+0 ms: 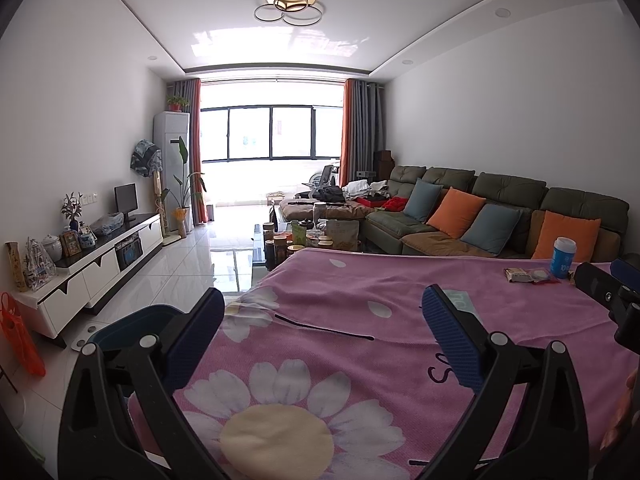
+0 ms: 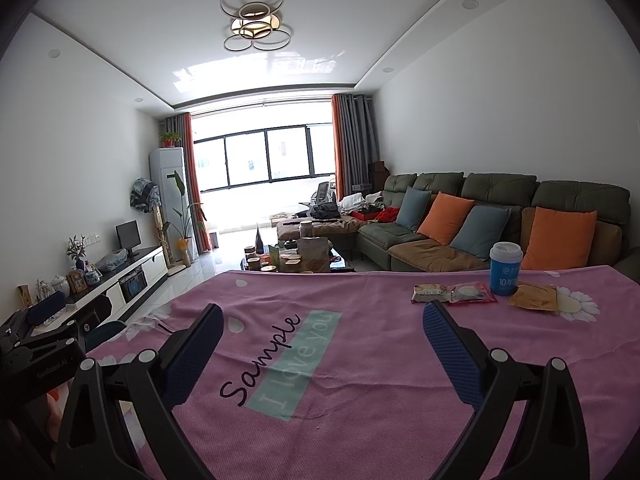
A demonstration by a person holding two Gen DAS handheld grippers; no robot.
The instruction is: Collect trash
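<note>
Near the tabletop's (image 2: pixel 360 380) far right corner, three wrappers (image 2: pixel 456 293) lie in a row, a cup (image 2: pixel 505 269) just behind them.

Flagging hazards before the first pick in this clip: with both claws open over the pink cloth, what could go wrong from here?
1. The blue-and-white cup stands upright right beside the wrappers; a reach by the right claw could tip it.
2. The wrappers lie flat on the loose pink cloth, so a pinch may snag fabric.
3. The bin sits low beside the left claw, partly hidden, so drops could miss.
</note>
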